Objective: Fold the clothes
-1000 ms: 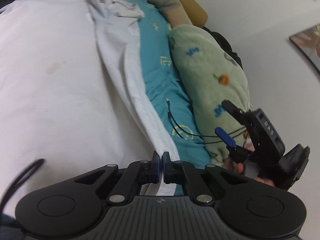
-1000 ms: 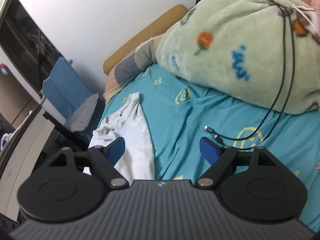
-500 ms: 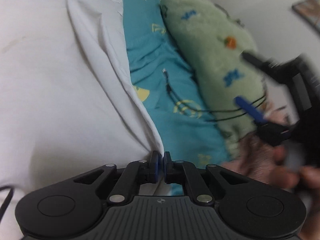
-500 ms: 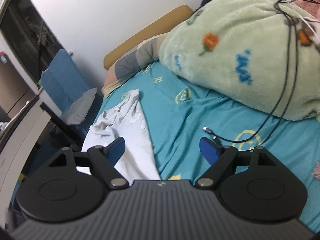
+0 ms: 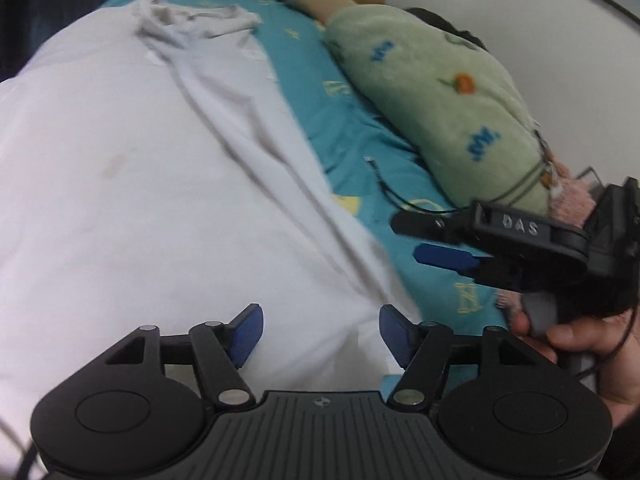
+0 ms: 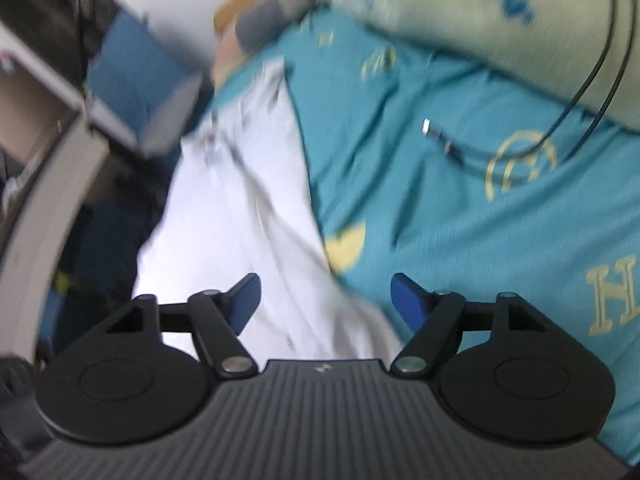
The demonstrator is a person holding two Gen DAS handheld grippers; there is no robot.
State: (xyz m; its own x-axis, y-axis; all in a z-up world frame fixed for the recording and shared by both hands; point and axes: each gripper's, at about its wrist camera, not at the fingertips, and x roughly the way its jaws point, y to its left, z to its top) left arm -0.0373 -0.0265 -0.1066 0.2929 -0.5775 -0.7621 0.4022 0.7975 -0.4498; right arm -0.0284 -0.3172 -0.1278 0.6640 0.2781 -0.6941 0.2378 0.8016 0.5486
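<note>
Left gripper: jaws opening, empty, white garment lying below them.
Right gripper: jaws closing over the garment's edge; should pinch squarely.

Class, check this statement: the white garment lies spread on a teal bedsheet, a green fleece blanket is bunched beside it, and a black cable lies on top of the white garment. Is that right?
Not quite. The black cable lies on the teal bedsheet and runs up onto the green fleece blanket, apart from the white garment. The left wrist view shows this; the rest stands.
</note>
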